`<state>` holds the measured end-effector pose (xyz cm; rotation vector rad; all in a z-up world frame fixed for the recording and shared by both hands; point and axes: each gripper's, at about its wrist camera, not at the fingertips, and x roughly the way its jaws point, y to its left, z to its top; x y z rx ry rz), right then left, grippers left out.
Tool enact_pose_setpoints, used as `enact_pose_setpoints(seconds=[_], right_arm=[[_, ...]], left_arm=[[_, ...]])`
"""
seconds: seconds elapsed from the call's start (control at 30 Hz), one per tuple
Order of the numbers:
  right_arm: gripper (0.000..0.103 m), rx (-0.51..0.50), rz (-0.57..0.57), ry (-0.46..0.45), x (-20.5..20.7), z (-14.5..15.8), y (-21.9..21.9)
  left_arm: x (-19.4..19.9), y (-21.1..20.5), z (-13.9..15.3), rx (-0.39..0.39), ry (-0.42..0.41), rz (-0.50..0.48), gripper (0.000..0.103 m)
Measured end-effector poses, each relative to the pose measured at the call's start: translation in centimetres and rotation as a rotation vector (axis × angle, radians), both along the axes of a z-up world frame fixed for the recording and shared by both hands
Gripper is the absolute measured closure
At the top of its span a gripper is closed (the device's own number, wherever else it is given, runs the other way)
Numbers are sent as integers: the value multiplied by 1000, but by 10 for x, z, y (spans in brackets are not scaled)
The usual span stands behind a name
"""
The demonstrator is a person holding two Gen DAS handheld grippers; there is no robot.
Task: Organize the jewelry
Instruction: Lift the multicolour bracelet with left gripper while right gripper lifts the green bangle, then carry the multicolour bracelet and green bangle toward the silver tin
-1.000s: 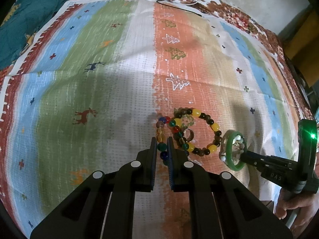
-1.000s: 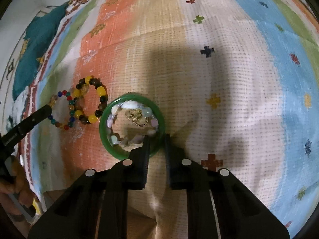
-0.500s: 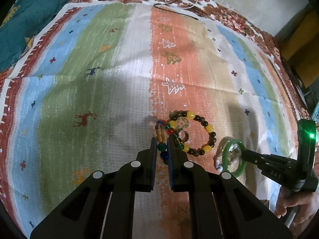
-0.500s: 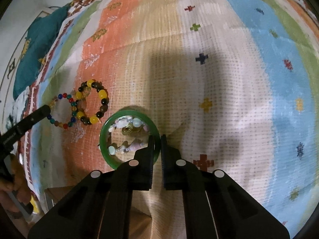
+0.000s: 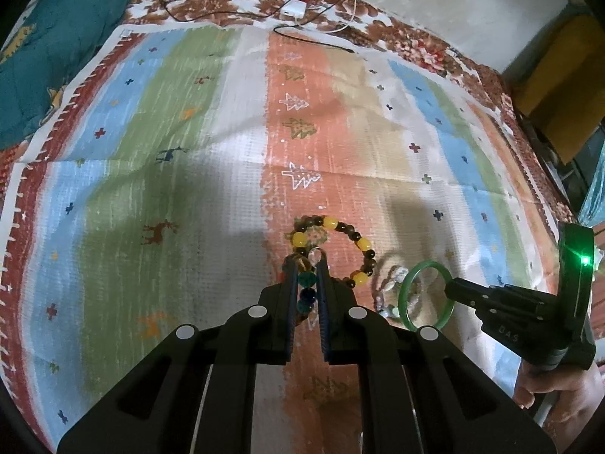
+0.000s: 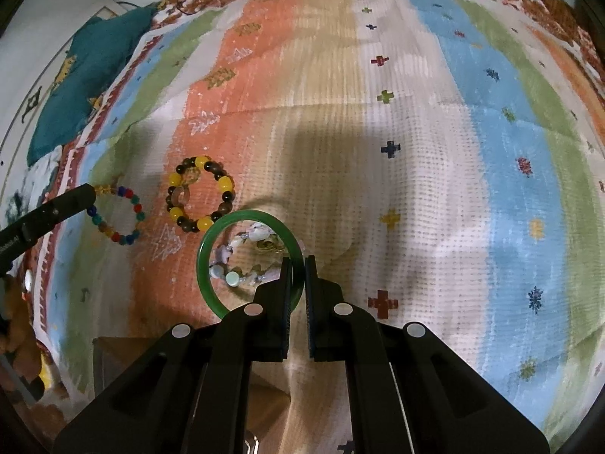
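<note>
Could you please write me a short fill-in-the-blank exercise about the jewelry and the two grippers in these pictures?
1. The right gripper is shut on the ____ bangle.
2. The left gripper is shut on the ____ bead bracelet.
3. The yellow-and-brown bead bracelet lies on the ____ stripe of the striped cloth.

Missing words: green; multicolored; orange

Left gripper (image 5: 306, 265) and right gripper (image 6: 298, 265) point steeply down, each clamped tight.
</note>
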<state>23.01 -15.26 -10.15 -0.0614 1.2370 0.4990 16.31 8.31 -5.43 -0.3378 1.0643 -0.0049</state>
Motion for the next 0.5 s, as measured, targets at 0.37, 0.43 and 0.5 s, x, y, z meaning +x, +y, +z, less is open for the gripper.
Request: enact_pose_setpoints(seconds=[0.37, 0.43, 0.5], right_arm=[[96, -10, 18, -67, -17, 23, -3], [96, -12, 22, -82, -21, 27, -3], [96, -17, 26, -104, -25, 33, -3]], left_arm=[[-12, -9, 11, 12, -19, -14, 94], [-14, -11, 15, 15, -25, -17, 94], [-17, -13, 19, 16, -35, -21, 94]])
